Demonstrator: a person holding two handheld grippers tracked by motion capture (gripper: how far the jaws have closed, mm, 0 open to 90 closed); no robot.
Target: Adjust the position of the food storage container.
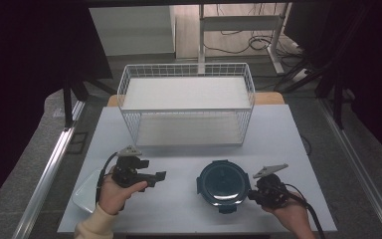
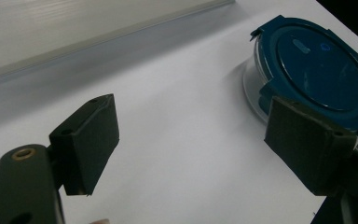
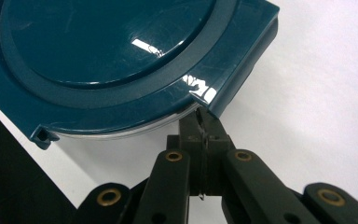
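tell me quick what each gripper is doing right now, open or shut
Left gripper: open, holding nothing, above the white table.
Right gripper: shut, jaws pressed together at the rim of the round container's blue lid; whether it pinches the rim cannot be told.

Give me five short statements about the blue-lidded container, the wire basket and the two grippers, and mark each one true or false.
1. The round container has its blue lid on. True.
2. The left gripper is clamped on the container. False: its fingers stand wide apart over the bare table, beside the container.
3. The right gripper has its fingers closed at the lid's edge. True.
4. The container sits inside the wire basket. False: it stands on the table in front of the basket.
5. The wire basket is white. True.
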